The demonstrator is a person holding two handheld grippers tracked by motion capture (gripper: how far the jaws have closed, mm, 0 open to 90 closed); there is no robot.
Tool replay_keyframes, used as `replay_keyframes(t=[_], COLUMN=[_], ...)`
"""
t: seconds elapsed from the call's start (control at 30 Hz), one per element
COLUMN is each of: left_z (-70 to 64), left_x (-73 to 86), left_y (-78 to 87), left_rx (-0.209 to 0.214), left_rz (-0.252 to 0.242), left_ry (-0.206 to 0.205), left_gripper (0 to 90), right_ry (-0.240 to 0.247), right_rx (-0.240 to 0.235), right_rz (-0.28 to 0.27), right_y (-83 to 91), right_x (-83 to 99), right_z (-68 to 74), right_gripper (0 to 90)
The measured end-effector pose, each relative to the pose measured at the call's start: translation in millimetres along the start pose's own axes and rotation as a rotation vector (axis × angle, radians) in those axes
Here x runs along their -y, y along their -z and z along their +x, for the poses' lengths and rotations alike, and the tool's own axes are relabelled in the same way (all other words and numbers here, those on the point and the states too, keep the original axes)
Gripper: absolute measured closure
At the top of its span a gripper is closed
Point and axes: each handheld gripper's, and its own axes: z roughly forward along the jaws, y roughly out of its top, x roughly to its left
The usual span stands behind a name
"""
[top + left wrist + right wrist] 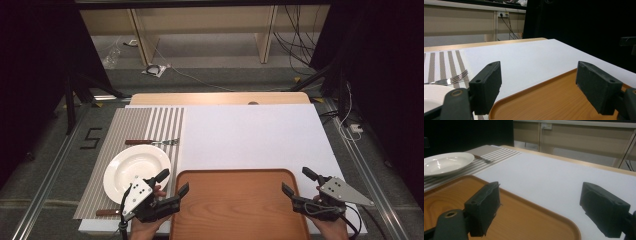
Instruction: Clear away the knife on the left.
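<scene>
Left tool (172, 182) and right tool (295, 181), both wide and empty, flank the wooden tray (240, 205) at the worktop's near edge, apparently poised to grip opposite rims; white plate (136, 172) rests just left.

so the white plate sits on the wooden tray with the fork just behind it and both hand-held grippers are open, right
Not quite. The white plate sits on the striped placemat, left of the wooden tray, not on it; the high view shows this. The rest holds: the fork lies just behind the plate, and the left hand-held gripper and right hand-held gripper are both open.
</scene>
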Motion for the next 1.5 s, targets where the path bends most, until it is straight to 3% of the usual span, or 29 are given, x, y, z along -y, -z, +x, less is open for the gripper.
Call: replay_keyframes(t=[0.47,0.6,0.97,1.2,1.37,1.5], left_z=[0.0,0.6,6.9,11.7,15.3,22.3], left_x=[-1.0,-2.8,-12.4,-18.2,-22.2,-27.0], left_y=[1.0,2.8,9.0,9.3,11.0,14.5], left_rx=[-0.002,-0.012,-0.045,-0.037,-0.047,-0.063], left_rz=[0.003,0.009,0.069,0.164,0.198,0.223], left_ry=[-0.006,-0.026,-0.056,-0.077,-0.111,-0.113], left_gripper=[20.8,20.5,20.5,20.5,20.5,20.5], right_ry=[0.007,0.008,0.011,0.019,0.015,0.02], right_rx=[0.001,0.002,0.0,-0.002,-0.002,-0.002], right_rz=[0.002,0.002,0.003,0.011,0.014,0.016], right_y=[-0.4,-0.5,-0.7,-1.0,-1.4,-2.0], right_x=[0.0,-0.1,0.0,-0.3,-0.7,-0.8], right_z=[0.9,1.2,1.5,1.9,1.4,1.2], right_gripper=[17.8,18.0,18.5,18.7,18.7,18.7])
